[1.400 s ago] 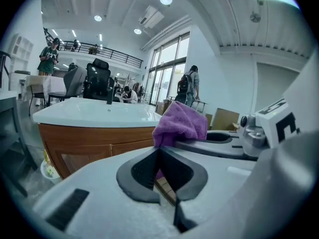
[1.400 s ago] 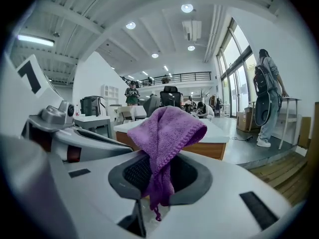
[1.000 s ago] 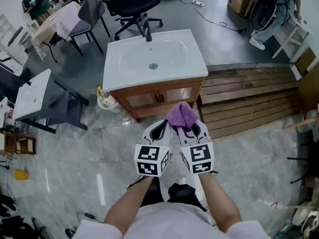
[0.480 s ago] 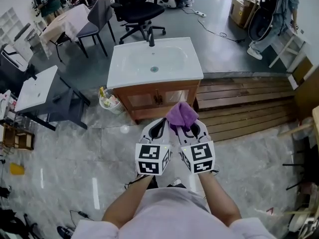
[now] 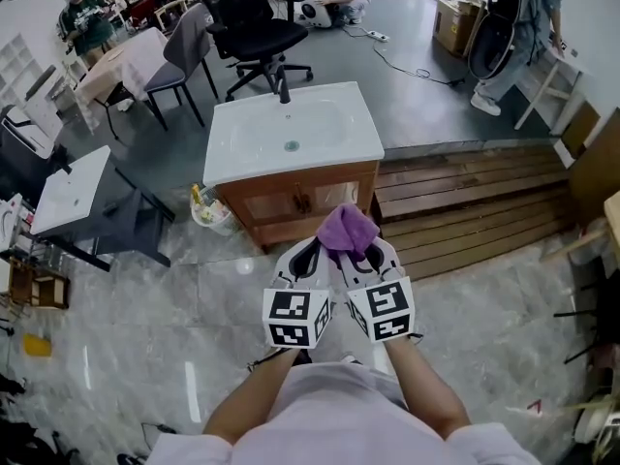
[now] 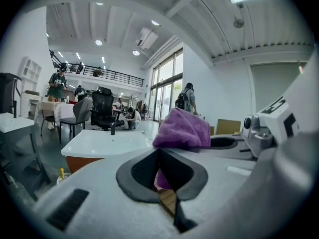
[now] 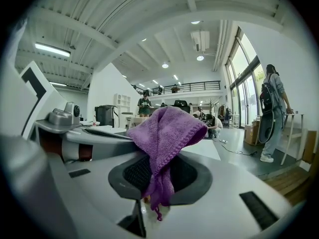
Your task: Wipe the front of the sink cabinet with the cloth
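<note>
The right gripper (image 5: 361,252) had its fingers (image 7: 130,176) clamped on the purple cloth (image 5: 347,229), which bunched up above them, with a fold hanging down between them. Just beside it, the left gripper (image 5: 311,250) held its fingers (image 6: 141,172) together with nothing between them. Both grippers were held side by side above the marble floor (image 5: 145,308), in front of the sink cabinet (image 5: 295,200), with the cloth not touching its wooden front. A white basin (image 5: 291,129) with a black faucet (image 5: 283,83) topped the cabinet. A wooden platform (image 5: 465,197) lay to its right.
</note>
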Action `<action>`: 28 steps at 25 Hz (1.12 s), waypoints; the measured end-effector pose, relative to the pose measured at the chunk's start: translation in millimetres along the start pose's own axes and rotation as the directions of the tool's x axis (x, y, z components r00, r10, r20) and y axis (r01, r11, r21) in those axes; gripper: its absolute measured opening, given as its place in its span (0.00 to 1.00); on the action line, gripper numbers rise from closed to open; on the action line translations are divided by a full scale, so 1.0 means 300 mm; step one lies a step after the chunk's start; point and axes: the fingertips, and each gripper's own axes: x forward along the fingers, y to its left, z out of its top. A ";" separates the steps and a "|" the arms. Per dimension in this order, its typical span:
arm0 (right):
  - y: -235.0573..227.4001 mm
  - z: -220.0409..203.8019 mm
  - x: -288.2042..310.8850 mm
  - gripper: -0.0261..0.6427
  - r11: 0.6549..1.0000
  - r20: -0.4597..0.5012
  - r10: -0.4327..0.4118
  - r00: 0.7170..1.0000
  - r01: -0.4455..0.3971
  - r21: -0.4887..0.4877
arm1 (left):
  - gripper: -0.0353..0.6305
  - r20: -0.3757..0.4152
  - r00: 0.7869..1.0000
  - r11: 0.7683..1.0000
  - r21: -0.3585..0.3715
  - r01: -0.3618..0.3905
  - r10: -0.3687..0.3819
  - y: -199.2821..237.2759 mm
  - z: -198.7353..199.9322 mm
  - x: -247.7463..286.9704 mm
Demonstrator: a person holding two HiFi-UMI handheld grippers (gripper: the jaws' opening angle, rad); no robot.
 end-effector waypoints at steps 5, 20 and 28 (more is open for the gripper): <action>-0.008 -0.015 -0.009 0.15 1.000 -0.008 -0.019 1.000 0.019 -0.019 | 0.06 -0.003 1.000 1.000 -0.002 0.007 -0.007 -0.009 -0.011 0.000; 0.000 -0.031 -0.026 0.15 1.000 -0.004 -0.021 1.000 0.021 -0.008 | 0.06 -0.002 1.000 1.000 0.000 0.020 -0.020 -0.035 -0.017 -0.012; 0.008 -0.026 -0.029 0.15 0.999 -0.009 -0.024 1.000 0.023 -0.031 | 0.06 -0.002 1.000 1.000 -0.007 0.022 -0.022 -0.034 -0.009 -0.019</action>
